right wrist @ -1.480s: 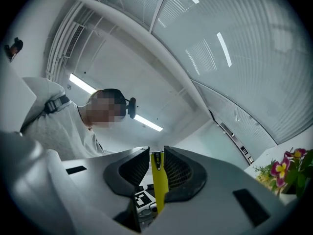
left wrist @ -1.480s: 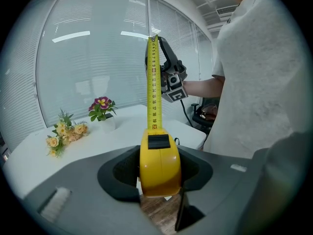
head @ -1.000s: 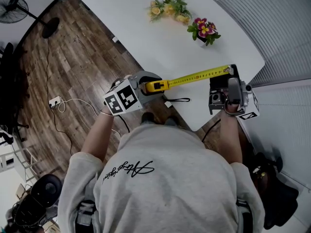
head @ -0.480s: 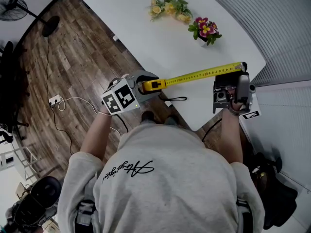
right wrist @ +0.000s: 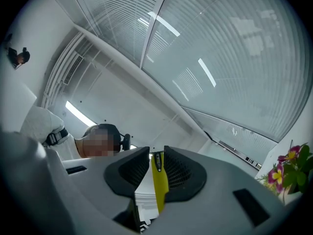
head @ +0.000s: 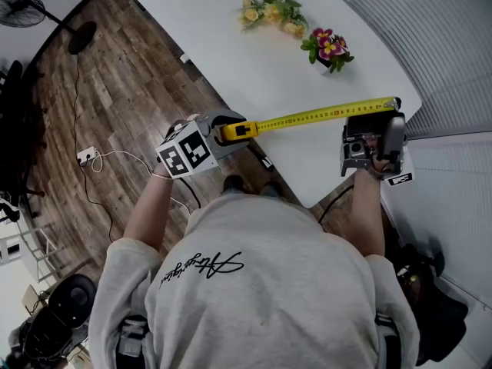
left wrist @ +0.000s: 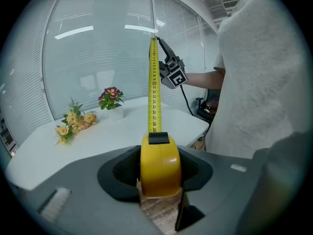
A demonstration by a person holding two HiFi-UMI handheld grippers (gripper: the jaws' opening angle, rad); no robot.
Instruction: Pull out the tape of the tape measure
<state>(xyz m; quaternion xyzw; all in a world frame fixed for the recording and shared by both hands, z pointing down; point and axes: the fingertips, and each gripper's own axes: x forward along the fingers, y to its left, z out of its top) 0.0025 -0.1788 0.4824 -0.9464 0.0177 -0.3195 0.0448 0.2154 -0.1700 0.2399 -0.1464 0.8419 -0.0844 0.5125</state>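
Head view: a smooth white round-cornered table [head: 231,44]; over its near edge a flat yellow tape [head: 323,115] stretches straight. Left gripper [left wrist: 160,173] clamps the glossy rounded yellow case [left wrist: 160,160]; right gripper [right wrist: 155,173] pinches the tape's tip between ribbed black pads [right wrist: 180,173].

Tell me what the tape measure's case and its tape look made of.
Case: likely hard plastic, glossy yellow; it shows soft highlights on a rounded moulded shell.
Tape: probably thin painted metal, matte yellow with printed numbers; it stretches straight without sagging.
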